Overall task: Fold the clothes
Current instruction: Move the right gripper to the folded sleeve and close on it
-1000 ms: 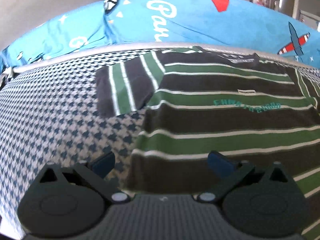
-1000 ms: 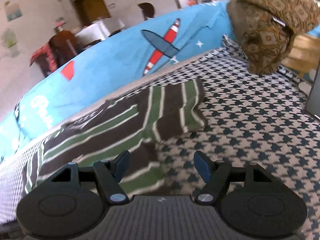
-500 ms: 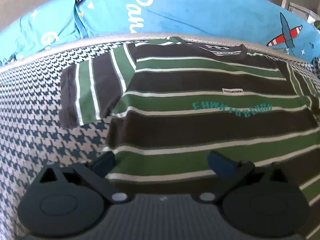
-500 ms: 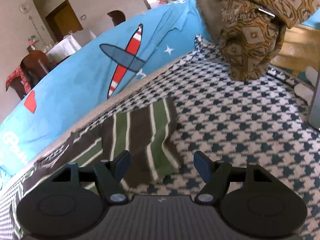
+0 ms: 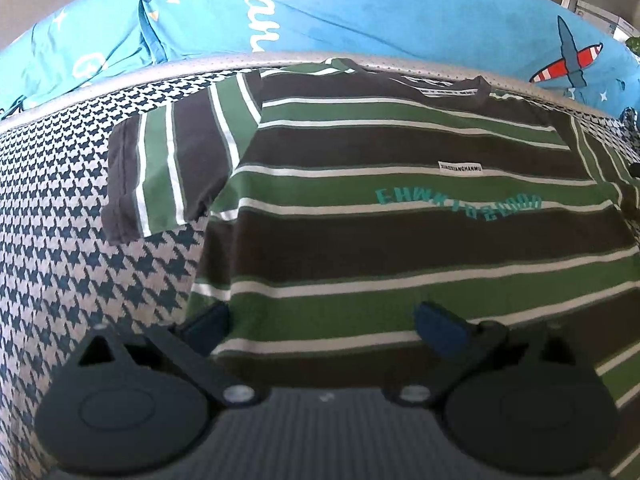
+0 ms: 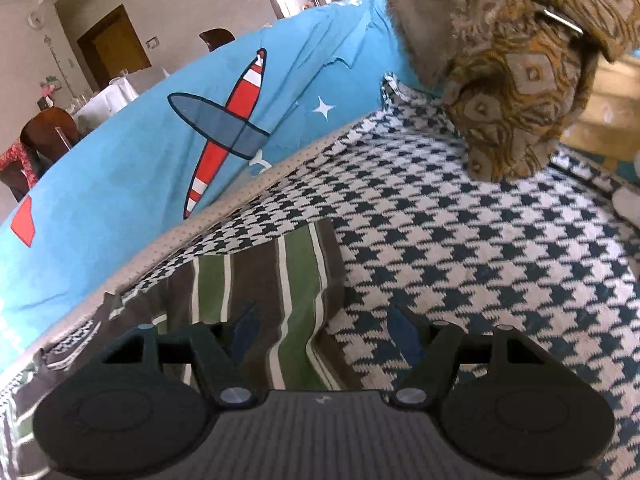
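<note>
The striped t-shirt (image 5: 400, 216) is lying spread out flat, front up, on the houndstooth cover (image 5: 80, 240), with its collar pointing toward the blue airplane-print cushion (image 5: 360, 12) along the back. The left tool (image 5: 322, 322) is hovering over the shirt's lower left side with its jaws sitting wide apart, gripping nothing; one finger is hanging right at the side edge, the other is over the body. The right tool (image 6: 320, 332) is also gaping wide and holding nothing, straddling the edge of the right sleeve (image 6: 276, 292), one finger over the fabric and one over the cover. A brown patterned blanket (image 6: 512, 64) is sitting bunched up further back.
</note>
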Available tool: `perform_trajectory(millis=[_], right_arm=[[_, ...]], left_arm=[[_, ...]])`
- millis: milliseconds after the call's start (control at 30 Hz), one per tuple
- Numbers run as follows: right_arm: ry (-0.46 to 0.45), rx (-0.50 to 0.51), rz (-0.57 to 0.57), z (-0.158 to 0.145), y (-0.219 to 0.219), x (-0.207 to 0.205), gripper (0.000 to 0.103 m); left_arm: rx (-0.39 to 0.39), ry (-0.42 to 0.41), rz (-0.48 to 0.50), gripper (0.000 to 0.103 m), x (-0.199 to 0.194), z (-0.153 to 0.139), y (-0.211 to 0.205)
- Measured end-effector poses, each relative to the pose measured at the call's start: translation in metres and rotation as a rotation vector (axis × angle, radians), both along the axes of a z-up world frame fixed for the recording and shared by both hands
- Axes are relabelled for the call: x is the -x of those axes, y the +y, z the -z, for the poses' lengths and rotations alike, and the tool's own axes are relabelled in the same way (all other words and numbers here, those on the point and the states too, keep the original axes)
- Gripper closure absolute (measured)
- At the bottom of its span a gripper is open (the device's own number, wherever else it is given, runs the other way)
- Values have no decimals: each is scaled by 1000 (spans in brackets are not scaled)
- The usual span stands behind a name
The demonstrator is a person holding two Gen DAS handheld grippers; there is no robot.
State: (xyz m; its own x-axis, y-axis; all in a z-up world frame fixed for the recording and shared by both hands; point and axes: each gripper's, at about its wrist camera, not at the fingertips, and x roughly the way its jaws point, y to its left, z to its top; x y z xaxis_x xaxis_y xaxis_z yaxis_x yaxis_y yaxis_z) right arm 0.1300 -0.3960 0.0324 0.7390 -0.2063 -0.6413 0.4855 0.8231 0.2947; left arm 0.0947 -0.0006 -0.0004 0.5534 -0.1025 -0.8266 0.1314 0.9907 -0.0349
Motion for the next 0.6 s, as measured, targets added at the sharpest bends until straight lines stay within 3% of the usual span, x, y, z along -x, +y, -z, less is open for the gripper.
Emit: perform_trajectory(millis=[100,167,367,467,600], right_arm=[[2,38,-15,2,4,-4,43],[1,57,-30,3,6,-5,58],[1,92,-53,6,7,-8,86],[-6,83,-63,5,7,-9,94],[-30,96,-76,-2,15,-10,95]], left_arm=[[1,-1,1,0,0,-1,1],[0,0,1,0,0,-1,1],[-1,1,-3,0,0,-2,0],[-4,-1,-4,0,1,-2,-1],[-5,-2,-7,0,1,-1,-1]])
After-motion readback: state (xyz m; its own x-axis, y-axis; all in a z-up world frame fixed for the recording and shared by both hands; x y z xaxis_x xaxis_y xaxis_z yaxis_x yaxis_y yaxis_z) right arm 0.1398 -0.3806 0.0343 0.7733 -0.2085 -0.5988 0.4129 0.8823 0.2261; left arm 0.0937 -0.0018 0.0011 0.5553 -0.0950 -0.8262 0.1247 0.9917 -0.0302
